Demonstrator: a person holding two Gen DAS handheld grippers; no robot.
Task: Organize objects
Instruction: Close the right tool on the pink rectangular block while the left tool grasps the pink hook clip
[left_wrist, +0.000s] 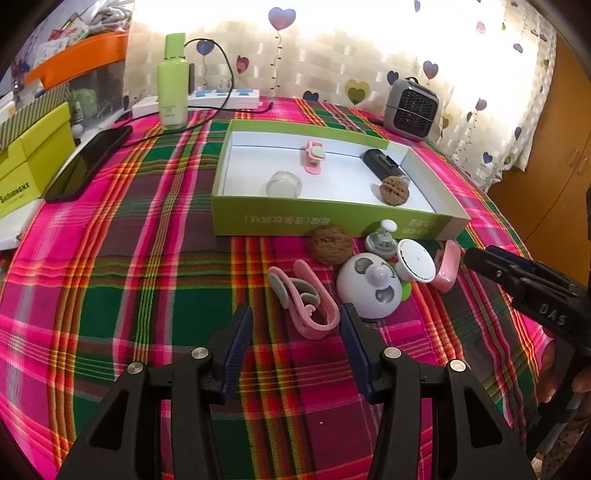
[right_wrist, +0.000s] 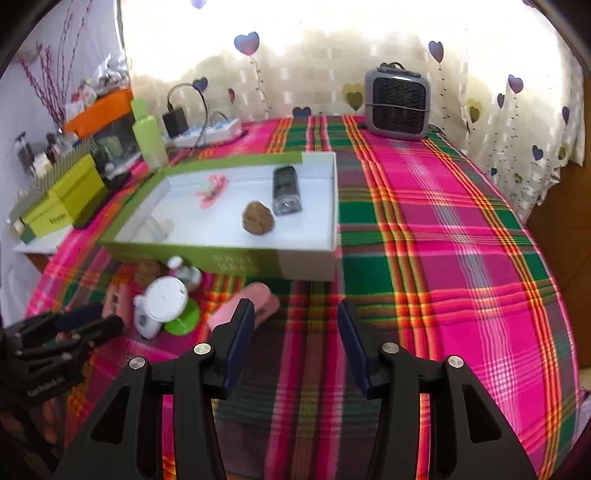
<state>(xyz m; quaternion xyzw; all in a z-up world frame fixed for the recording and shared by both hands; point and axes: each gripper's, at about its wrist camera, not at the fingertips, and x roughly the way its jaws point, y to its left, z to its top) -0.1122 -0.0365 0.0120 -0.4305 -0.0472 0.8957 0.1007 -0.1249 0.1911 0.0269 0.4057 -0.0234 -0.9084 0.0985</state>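
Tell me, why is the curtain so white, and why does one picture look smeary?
Left wrist view: daylight behind the curtain washes it out to white glare, the table's edges bend from the fisheye lens, but things look sharp. Right wrist view: same glare; the box and the small things in front of it are smeared by blur.

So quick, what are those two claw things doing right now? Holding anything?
Left gripper: open, holding nothing; a pink clip lies just ahead of it.
Right gripper: open and empty, only the tablecloth between its jaws.
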